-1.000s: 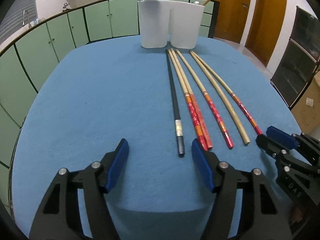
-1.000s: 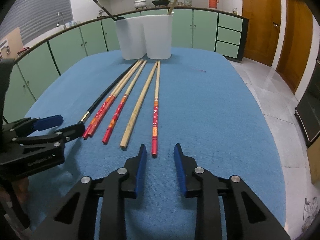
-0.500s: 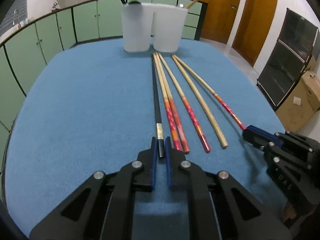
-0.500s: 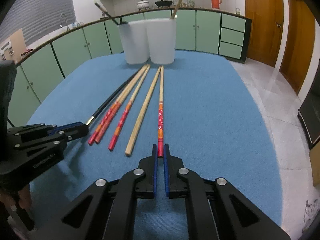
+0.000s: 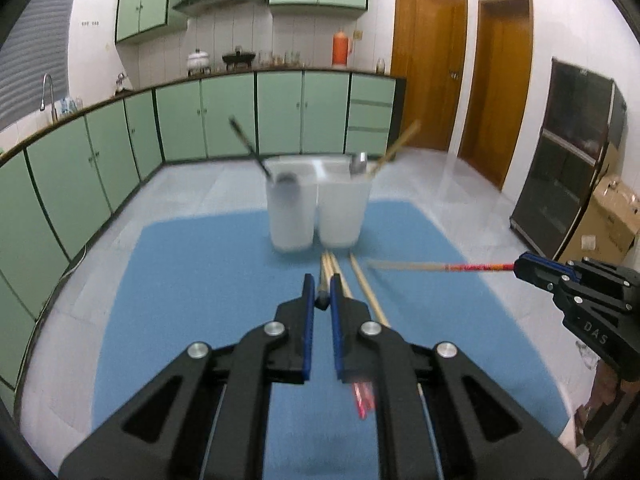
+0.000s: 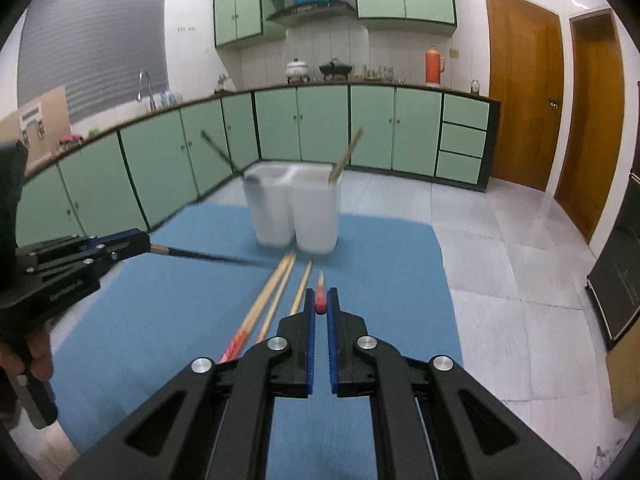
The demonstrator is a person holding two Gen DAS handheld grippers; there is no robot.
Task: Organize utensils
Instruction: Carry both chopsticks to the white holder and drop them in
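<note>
My left gripper (image 5: pixel 321 300) is shut on the black chopstick (image 5: pixel 321 303), lifted above the blue table; in the right wrist view (image 6: pixel 132 242) the chopstick (image 6: pixel 208 256) points toward the holders. My right gripper (image 6: pixel 320 308) is shut on the red-ended bamboo chopstick (image 6: pixel 320 304), also lifted; in the left wrist view (image 5: pixel 520 266) that chopstick (image 5: pixel 440 267) runs leftward. Three bamboo chopsticks (image 6: pixel 272 300) lie on the table. Two white holders (image 6: pixel 296 212) stand at the far edge, the left with a dark utensil, the right with a bamboo stick.
The blue table (image 5: pixel 192 280) drops off to grey tiled floor on all sides. Green cabinets (image 6: pixel 320 128) line the back wall. A cardboard box (image 5: pixel 604 220) and a dark cabinet (image 5: pixel 568 152) stand at the right.
Both grippers, which closed on their chopstick ends half a second ago, have lifted them off the table and risen. Three chopsticks stay lying on the cloth.
</note>
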